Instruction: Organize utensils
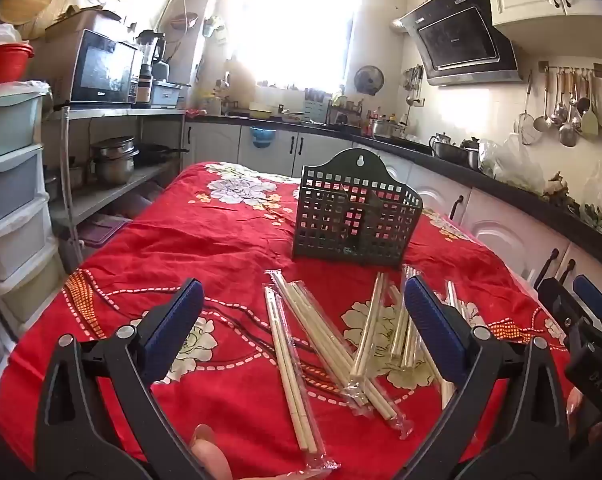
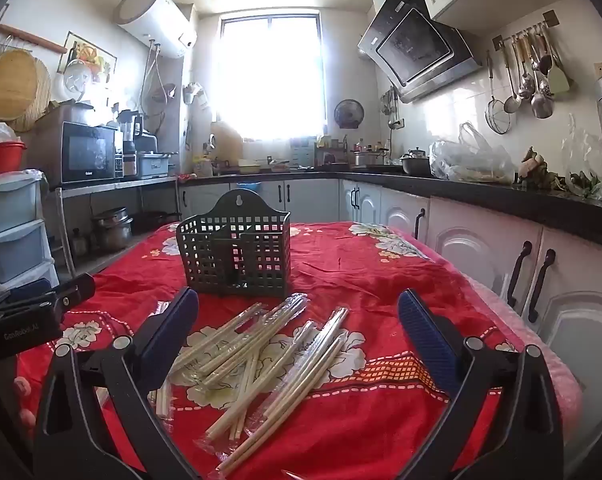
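A dark green perforated utensil holder [image 1: 355, 216] [image 2: 237, 250] stands upright on the red floral tablecloth [image 1: 181, 248] [image 2: 361, 280]. In front of it lies a loose pile of wrapped wooden chopsticks [image 1: 325, 340] [image 2: 261, 356], several pairs in clear sleeves. My left gripper [image 1: 301, 320] hovers above the near side of the pile, open, nothing between its blue pads. My right gripper [image 2: 299, 328] is also open and empty over the pile. In the left wrist view the right gripper's body [image 1: 585, 320] shows at the right edge; in the right wrist view the left one [image 2: 33, 312] shows at the left.
Plastic drawers [image 1: 9, 184] and a metal shelf with pots [image 1: 113, 160] stand left of the table. White cabinets under a black countertop [image 2: 501, 200] run along the right and back. Ladles hang on the wall [image 1: 561, 108]. A fingertip [image 1: 209, 456] shows at the bottom edge.
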`<state>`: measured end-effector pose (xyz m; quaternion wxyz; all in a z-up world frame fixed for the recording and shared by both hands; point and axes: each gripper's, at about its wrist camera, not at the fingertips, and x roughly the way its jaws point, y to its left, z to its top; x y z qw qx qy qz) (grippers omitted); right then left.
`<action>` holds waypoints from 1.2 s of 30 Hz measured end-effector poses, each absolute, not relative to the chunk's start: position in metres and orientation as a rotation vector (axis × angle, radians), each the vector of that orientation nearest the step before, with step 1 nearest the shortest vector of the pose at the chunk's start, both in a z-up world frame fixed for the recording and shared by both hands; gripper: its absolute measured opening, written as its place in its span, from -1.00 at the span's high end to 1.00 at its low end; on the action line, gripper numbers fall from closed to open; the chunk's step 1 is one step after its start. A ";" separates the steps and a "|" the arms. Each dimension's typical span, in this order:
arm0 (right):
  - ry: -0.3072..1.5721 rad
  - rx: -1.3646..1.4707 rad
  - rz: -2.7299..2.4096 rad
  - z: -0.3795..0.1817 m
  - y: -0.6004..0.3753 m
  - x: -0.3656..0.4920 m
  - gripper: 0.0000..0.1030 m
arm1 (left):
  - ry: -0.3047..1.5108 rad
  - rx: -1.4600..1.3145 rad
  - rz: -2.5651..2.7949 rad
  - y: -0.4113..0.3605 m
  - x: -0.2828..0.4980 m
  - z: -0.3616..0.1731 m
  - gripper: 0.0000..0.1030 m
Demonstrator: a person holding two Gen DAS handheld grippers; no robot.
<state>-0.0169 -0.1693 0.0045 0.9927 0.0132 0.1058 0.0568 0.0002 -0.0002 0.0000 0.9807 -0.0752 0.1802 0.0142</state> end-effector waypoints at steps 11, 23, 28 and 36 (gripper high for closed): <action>0.209 0.029 0.111 0.005 -0.170 -0.017 -0.88 | 0.350 -0.150 0.028 -0.001 -0.001 0.000 -0.80; 0.202 0.031 0.114 0.006 -0.172 -0.021 -0.88 | 0.351 -0.148 0.023 -0.001 0.002 -0.001 -0.80; 0.202 0.034 0.118 0.009 -0.173 -0.022 -0.88 | 0.347 -0.149 0.021 0.000 0.002 0.002 -0.80; 0.192 0.035 0.113 0.011 -0.173 -0.025 -0.88 | 0.345 -0.148 0.023 0.000 0.001 0.002 -0.80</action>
